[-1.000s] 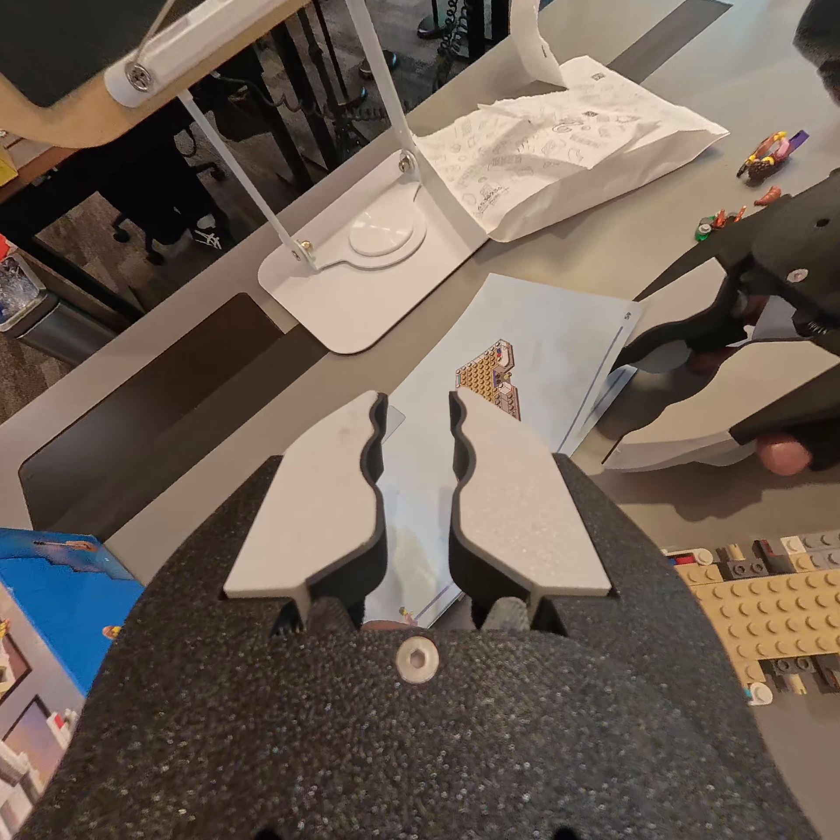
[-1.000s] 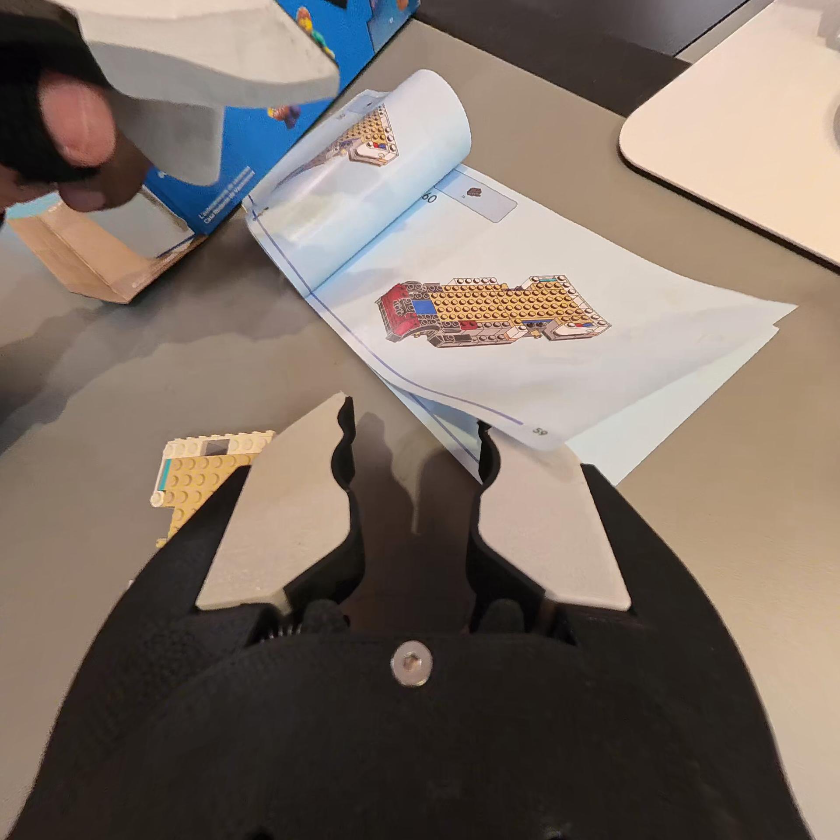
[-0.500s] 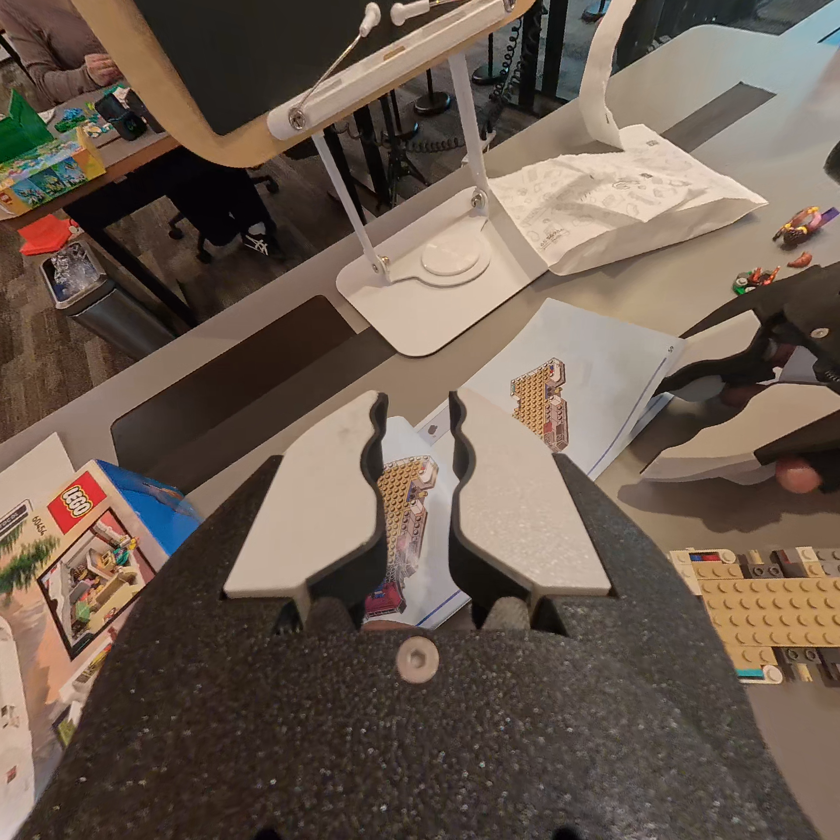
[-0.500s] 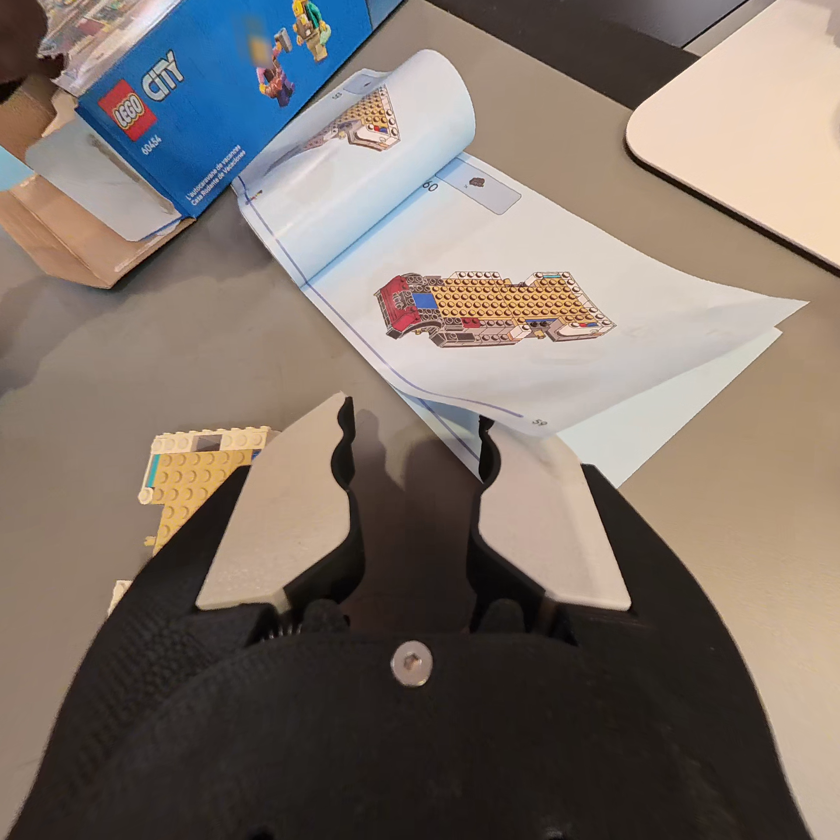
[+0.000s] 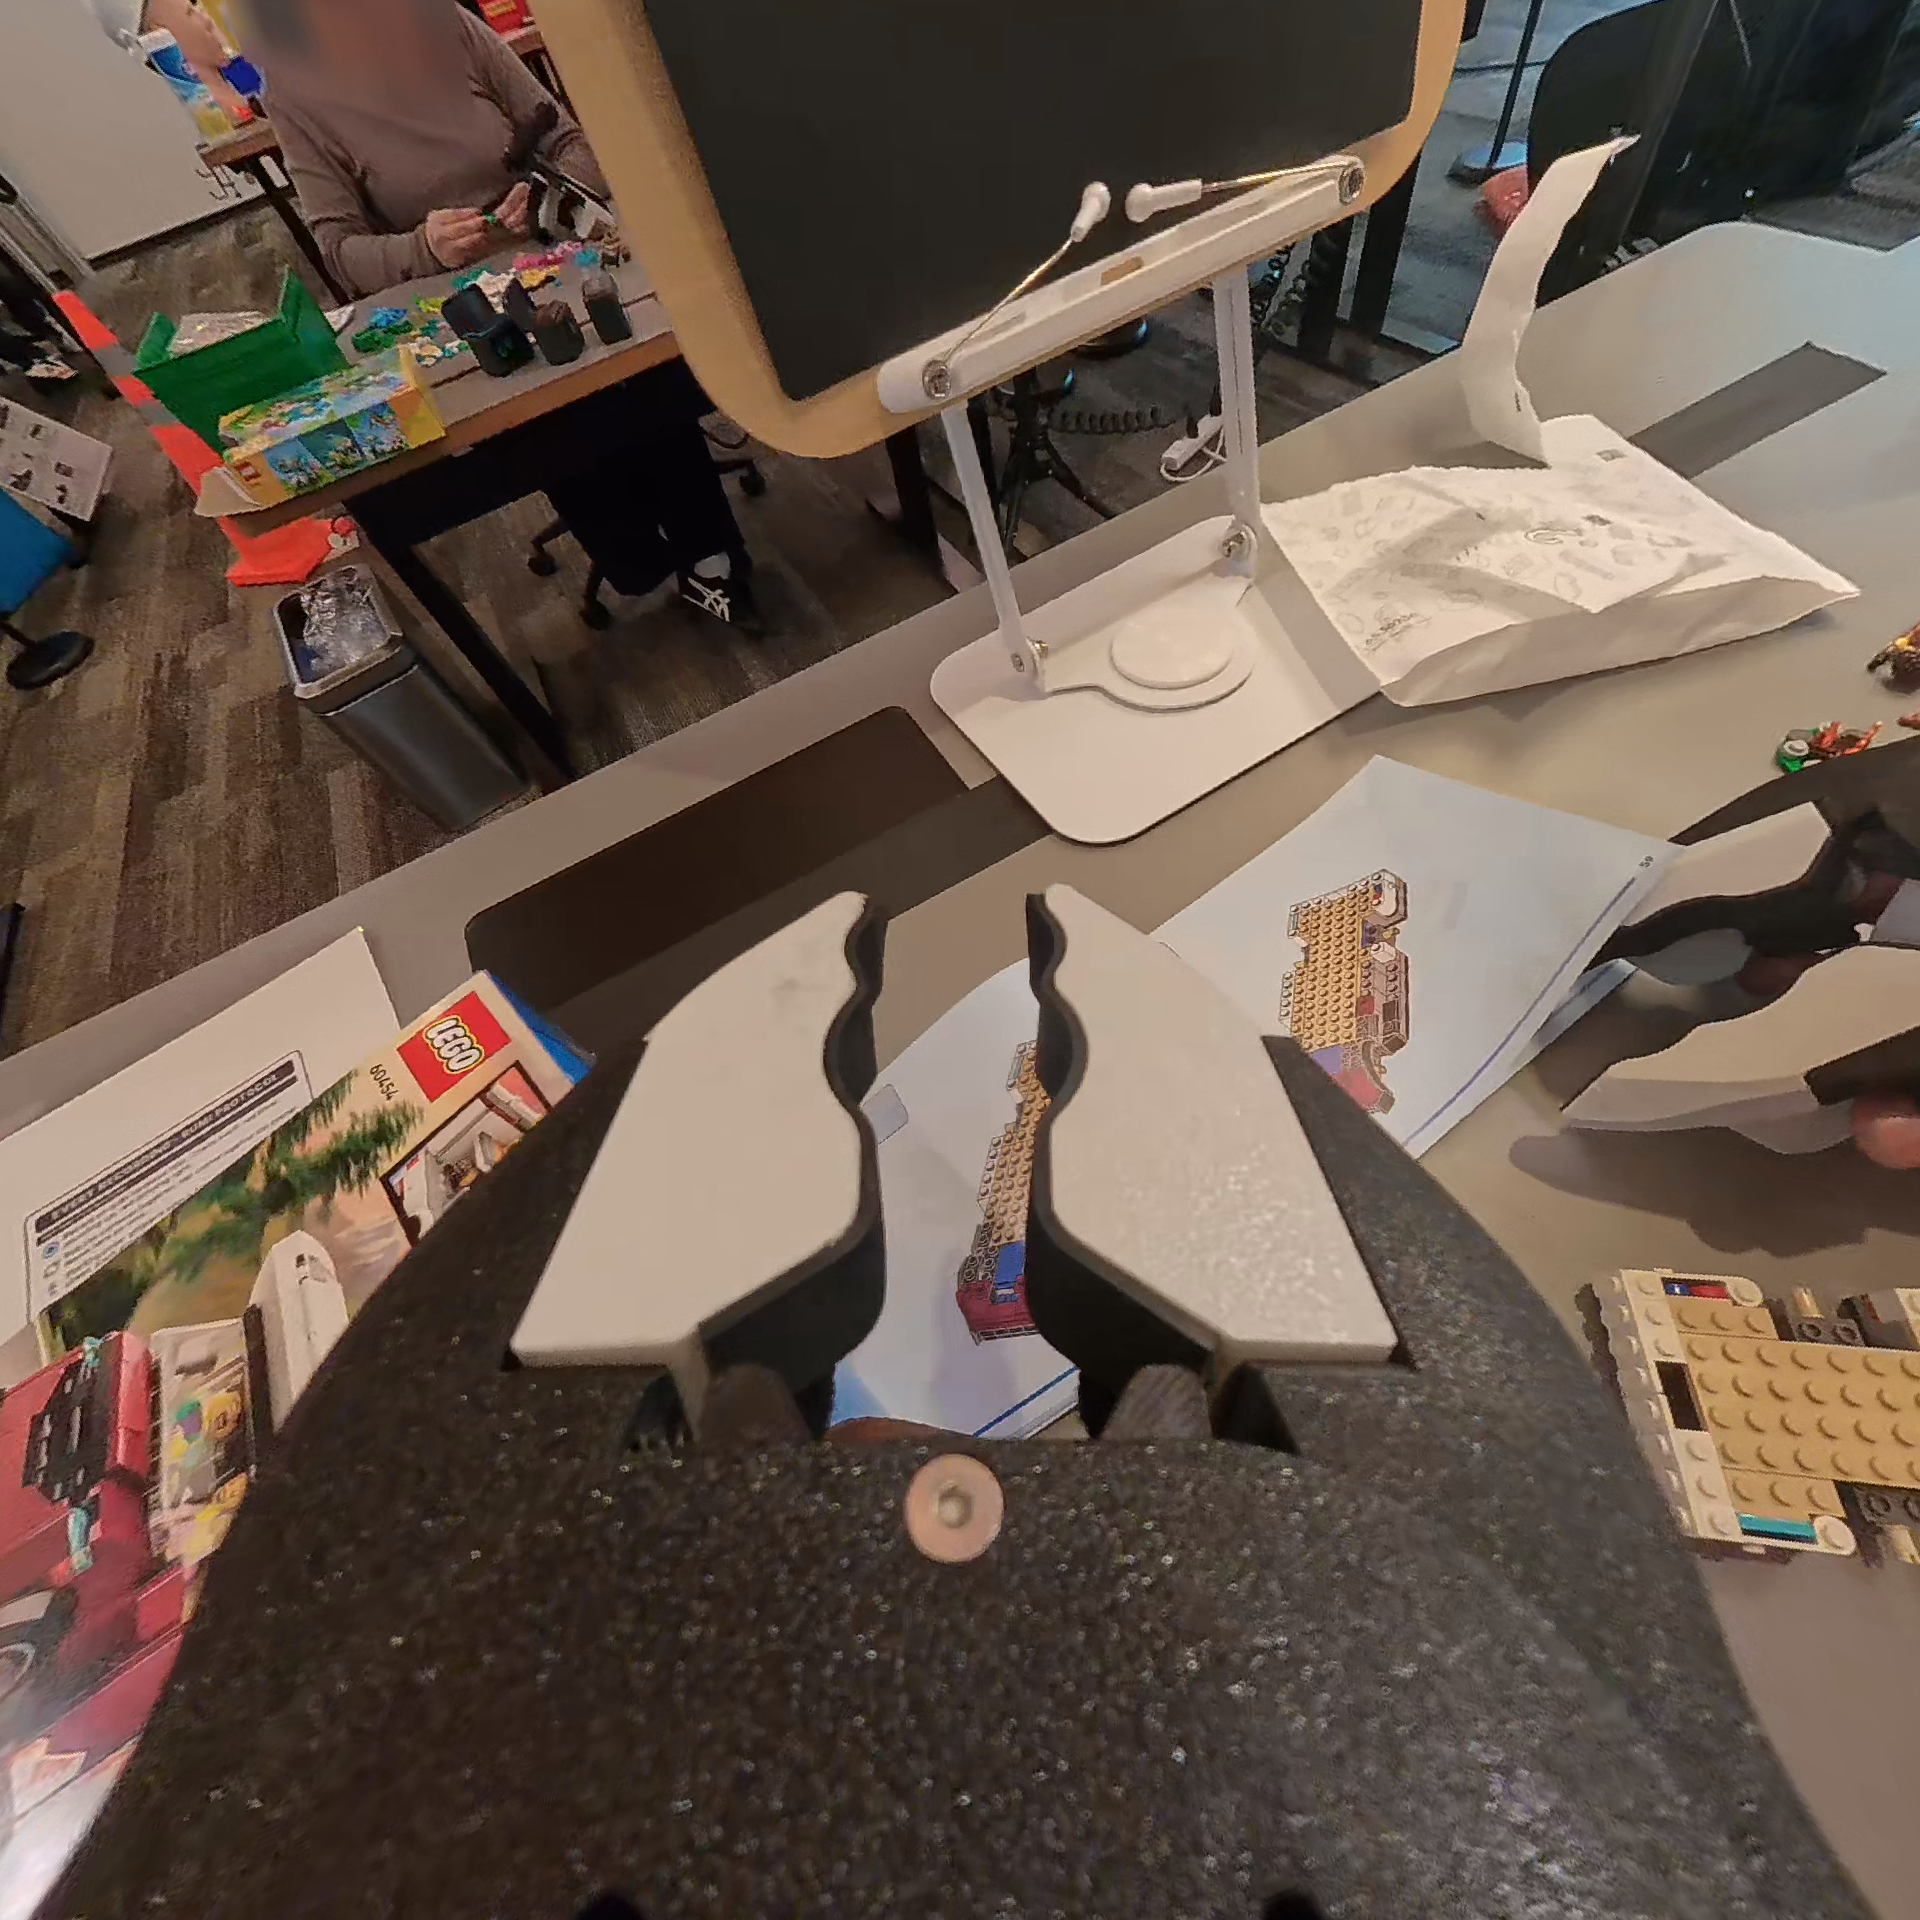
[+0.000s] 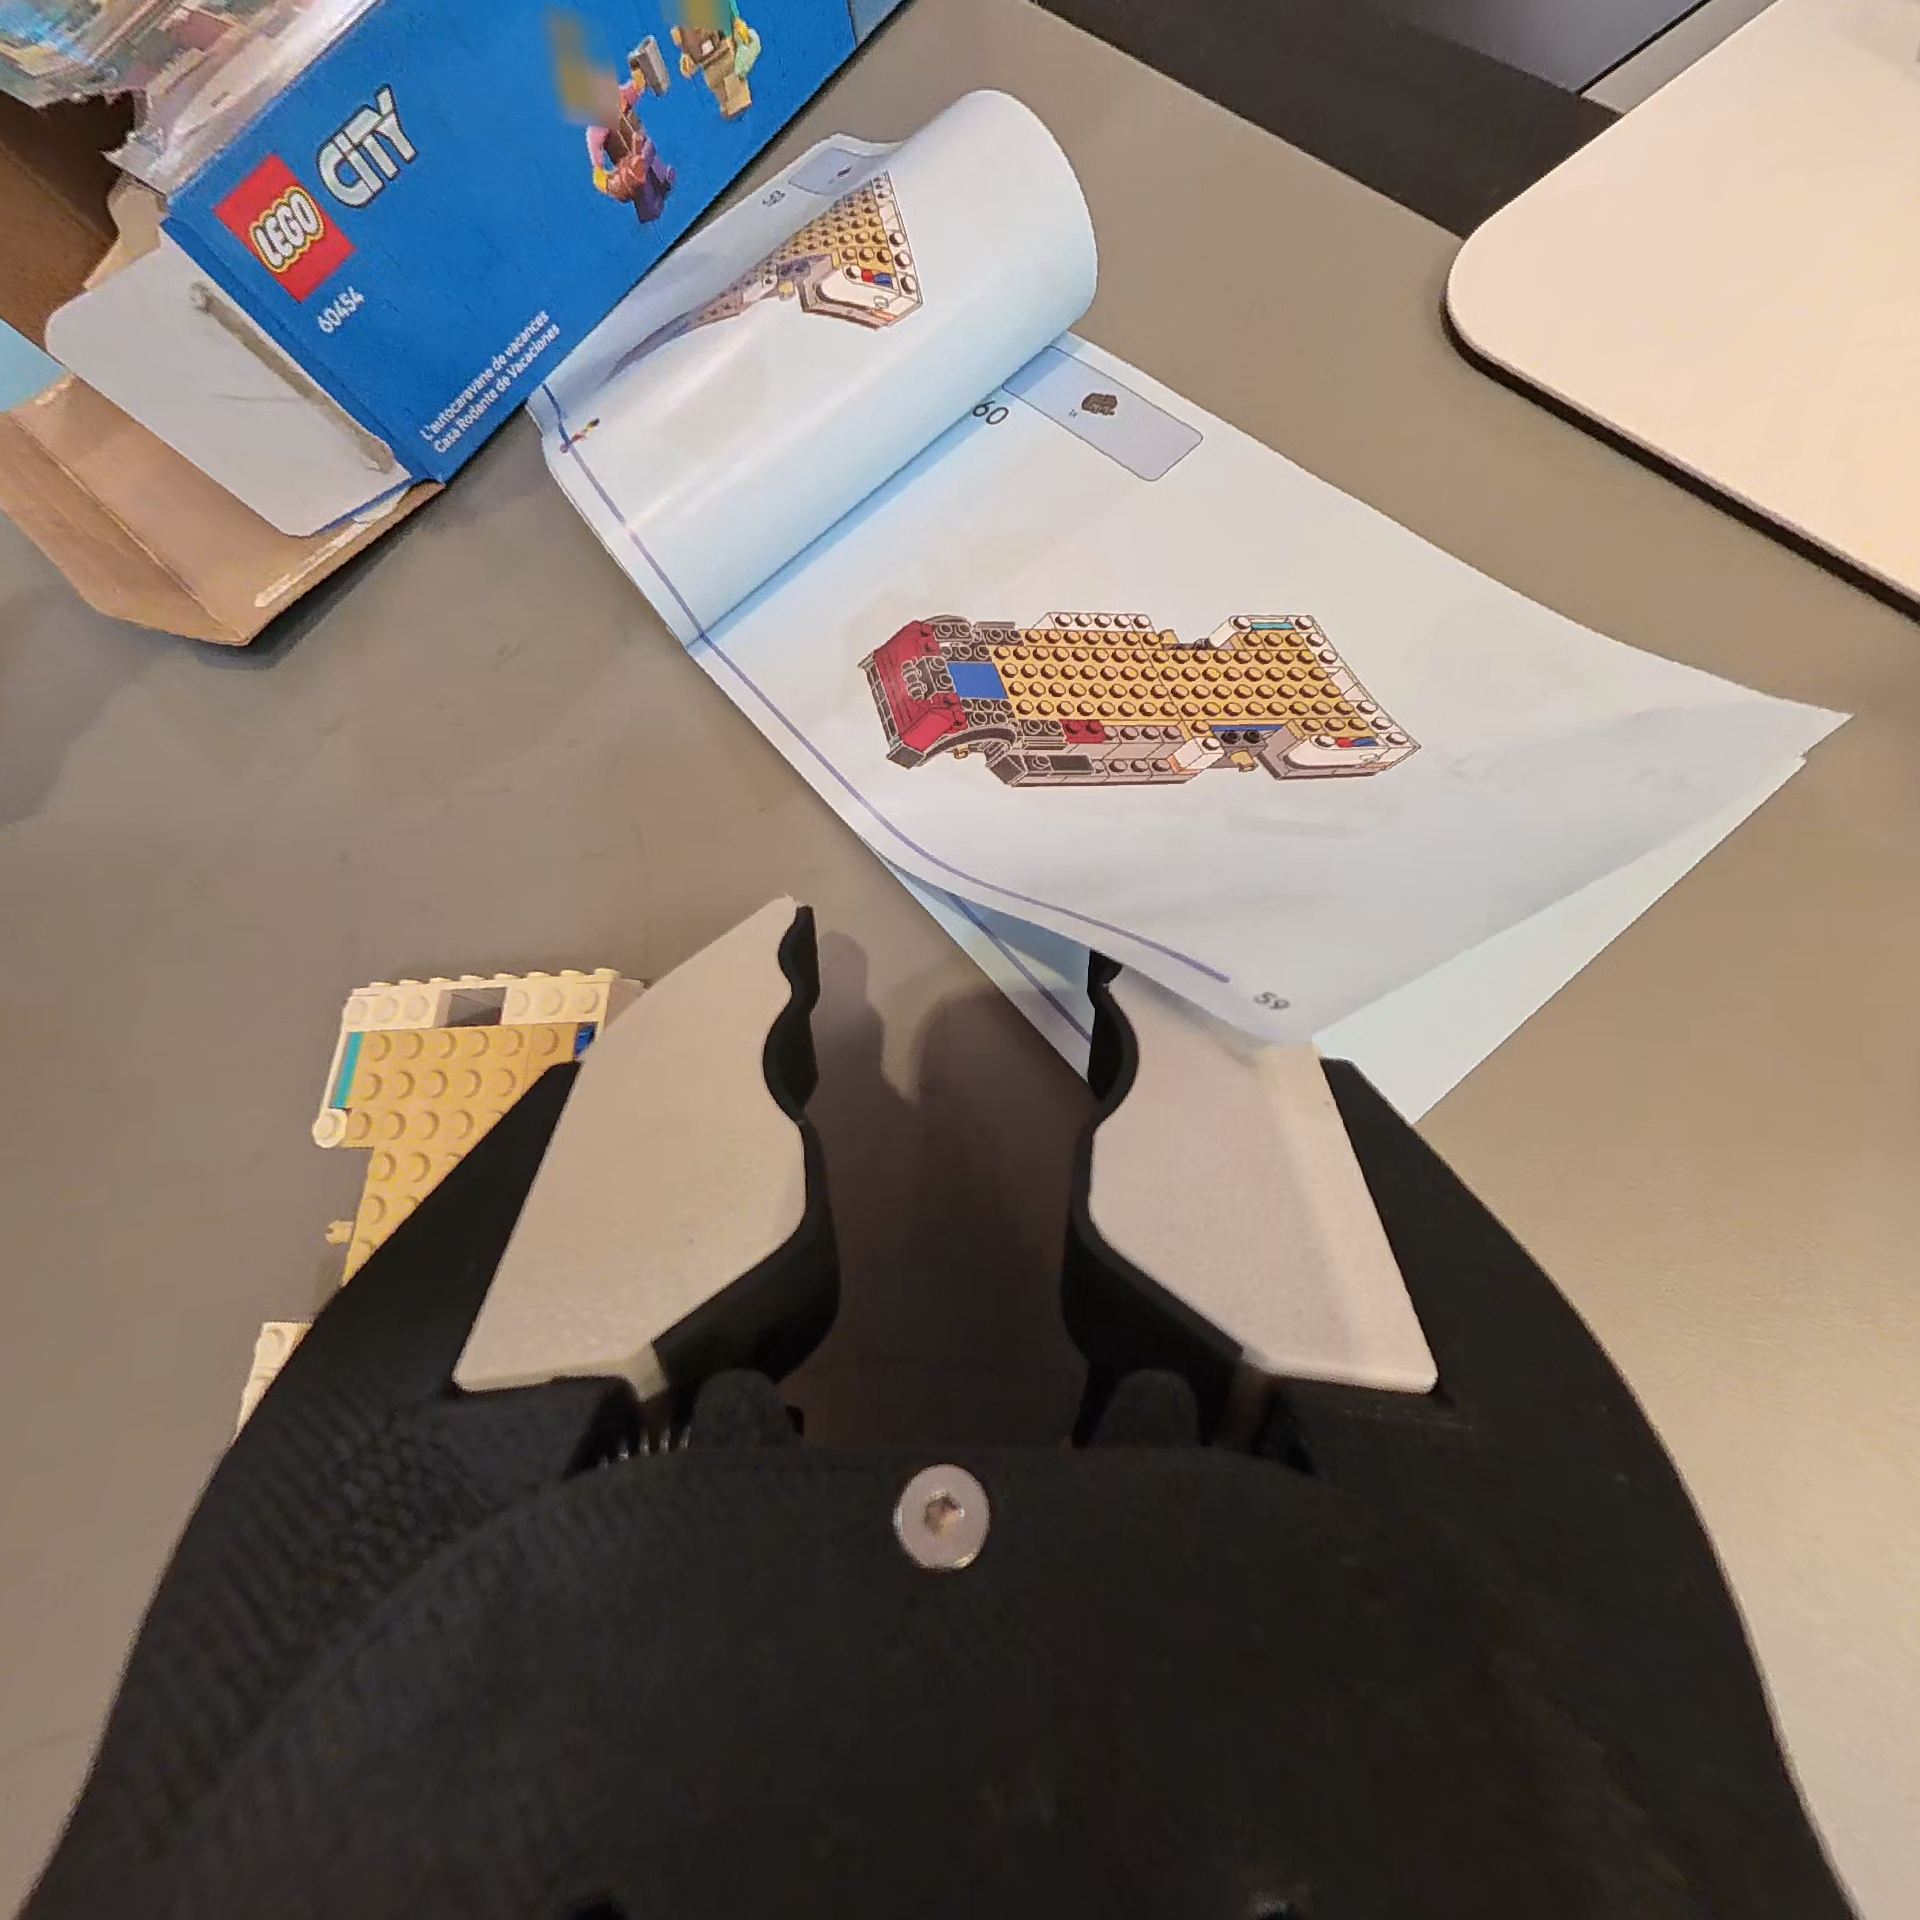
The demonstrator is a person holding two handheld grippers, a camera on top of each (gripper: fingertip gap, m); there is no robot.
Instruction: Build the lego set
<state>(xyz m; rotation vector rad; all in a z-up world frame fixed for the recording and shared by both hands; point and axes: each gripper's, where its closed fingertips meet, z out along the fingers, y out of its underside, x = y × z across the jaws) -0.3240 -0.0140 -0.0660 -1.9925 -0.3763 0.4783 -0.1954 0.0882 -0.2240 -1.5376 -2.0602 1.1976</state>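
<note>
My left gripper is open and empty, held above the left half of an open, pale blue instruction booklet. My right gripper is open. Its right fingertip sits under the lifted near corner of the booklet's top page, and the page rests on it. Nothing lies between the pads, only bare table. The right gripper also shows in the left wrist view, at the booklet's right edge. A part-built tan and white brick model lies just left of the right gripper.
A blue toy box lies beyond the booklet. A white stand base carrying a tilted board and a white paper bag stand farther back. Small loose pieces lie at the right. A person sits at another table. My right fingertips sit around 25 centimeters from my left ones.
My left gripper has risen and drawn back from the booklet, still open, and has left the right wrist view. My right gripper has barely moved, its finger staying under the page corner.
</note>
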